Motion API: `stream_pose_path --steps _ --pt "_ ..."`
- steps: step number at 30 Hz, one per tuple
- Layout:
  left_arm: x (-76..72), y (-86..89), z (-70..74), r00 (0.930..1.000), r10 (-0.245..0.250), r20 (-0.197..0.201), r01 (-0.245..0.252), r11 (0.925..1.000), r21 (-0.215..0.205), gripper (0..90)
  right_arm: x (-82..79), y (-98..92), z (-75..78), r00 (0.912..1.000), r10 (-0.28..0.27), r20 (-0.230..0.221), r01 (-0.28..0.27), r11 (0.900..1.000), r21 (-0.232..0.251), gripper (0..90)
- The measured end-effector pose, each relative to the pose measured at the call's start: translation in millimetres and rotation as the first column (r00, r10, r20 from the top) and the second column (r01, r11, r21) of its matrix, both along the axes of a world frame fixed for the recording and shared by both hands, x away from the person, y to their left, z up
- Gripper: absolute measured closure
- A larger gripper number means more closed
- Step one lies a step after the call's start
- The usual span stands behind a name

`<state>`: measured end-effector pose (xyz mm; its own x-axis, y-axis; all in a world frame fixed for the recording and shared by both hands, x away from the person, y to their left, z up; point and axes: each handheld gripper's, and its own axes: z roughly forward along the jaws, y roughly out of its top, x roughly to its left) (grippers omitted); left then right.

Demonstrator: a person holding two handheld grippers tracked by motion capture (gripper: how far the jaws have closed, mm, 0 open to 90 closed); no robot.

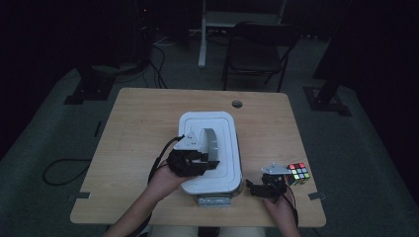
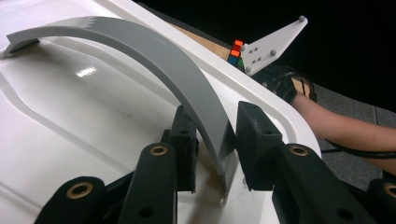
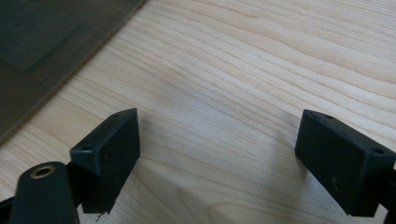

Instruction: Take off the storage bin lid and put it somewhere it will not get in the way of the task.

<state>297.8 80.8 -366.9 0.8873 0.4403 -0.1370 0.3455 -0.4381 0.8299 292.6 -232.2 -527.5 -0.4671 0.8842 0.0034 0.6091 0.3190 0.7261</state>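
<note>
Beside right gripper (image 1: 271,190): puzzle cube (image 1: 298,173); white box (image 1: 220,123) mid-table.

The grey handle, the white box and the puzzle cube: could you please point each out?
grey handle (image 2: 154,51), left gripper view, top of its arch.
white box (image 1: 222,148), high view, bare lid.
puzzle cube (image 1: 298,173), high view, top face.

left gripper (image 1: 210,163) grips white box's (image 1: 217,121) grey handle (image 1: 211,143).

Wooden table (image 1: 138,148), colourful puzzle cube (image 1: 298,173) near its right edge, dark folding chair (image 1: 257,49) beyond
</note>
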Motion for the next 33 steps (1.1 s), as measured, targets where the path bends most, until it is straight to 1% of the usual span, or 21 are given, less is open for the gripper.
stream_pose_path --steps 7,9,12,14,16,17,18,20,21,22,24,27,28,33 --pt "-1.7 17.6 6.2 0.9999 -0.001 0.012 0.001 1.0000 0.001 70.6 0.0 0.0 0.0 1.0000 0.000 0.000 0.000 1.000 0.000 13.9" --pt "-2.4 23.7 6.1 0.9997 -0.001 0.023 0.001 1.0000 -0.001 70.5 0.0 0.0 0.0 1.0000 0.000 0.000 0.000 1.000 0.000 13.9" --pt "-3.4 34.1 5.6 0.9995 0.017 0.028 -0.017 0.9998 -0.008 70.4 0.0 0.1 0.0 1.0000 -0.001 -0.001 0.001 1.000 0.001 13.8" --pt "-4.1 43.2 5.6 0.9994 0.028 0.023 -0.027 0.9995 -0.017 70.5 -0.3 0.2 0.0 1.0000 -0.003 -0.001 0.003 1.000 0.001 13.9" --pt "-5.0 50.3 5.1 0.9992 0.036 0.021 -0.035 0.9991 -0.025 70.5 -0.4 0.2 0.0 1.0000 -0.004 -0.001 0.004 1.000 0.001 13.9" --pt "-5.3 54.5 4.7 0.9992 0.034 0.022 -0.034 0.9992 -0.021 70.5 -0.3 0.1 0.0 1.0000 -0.004 0.001 0.004 1.000 0.000 13.9" --pt "-5.7 58.8 3.6 0.9992 0.031 0.025 -0.030 0.9992 -0.025 70.5 -0.4 0.2 0.0 1.0000 -0.004 0.000 0.004 1.000 0.000 13.8" --pt "-5.6 67.7 0.5 0.9998 0.011 0.018 -0.010 0.9994 -0.033 70.5 -0.4 0.3 0.0 1.0000 -0.005 -0.001 0.005 1.000 0.002 13.8" --pt "-6.1 71.0 -0.6 0.9997 0.018 0.014 -0.018 0.9993 -0.032 70.4 -0.4 0.3 0.0 1.0000 -0.005 -0.001 0.005 1.000 0.002 13.9" --pt "-6.6 74.5 -1.4 0.9996 0.022 0.020 -0.021 0.9994 -0.027 70.4 -0.3 0.2 0.0 1.0000 -0.005 0.000 0.005 1.000 0.002 13.9" --pt "-7.5 81.5 -1.8 0.9995 0.028 0.016 -0.027 0.9989 -0.039 70.4 -0.3 0.0 0.0 1.0000 -0.003 0.001 0.003 1.000 -0.001 13.9" --pt "-9.0 92.9 -1.2 0.9994 0.018 0.029 -0.016 0.9988 -0.046 70.4 -0.3 0.1 0.0 1.0000 -0.004 -0.001 0.004 1.000 0.000 13.9" --pt "-9.7 96.8 -1.1 0.9991 0.011 0.041 -0.009 0.9991 -0.042 70.3 -0.3 0.2 0.0 1.0000 -0.004 -0.001 0.004 1.000 0.001 13.9" --pt "-10.2 116.7 -5.9 0.9984 0.041 0.040 -0.039 0.9984 -0.041 70.4 -0.4 0.2 0.0 1.0000 -0.005 -0.002 0.005 1.000 0.002 13.9"
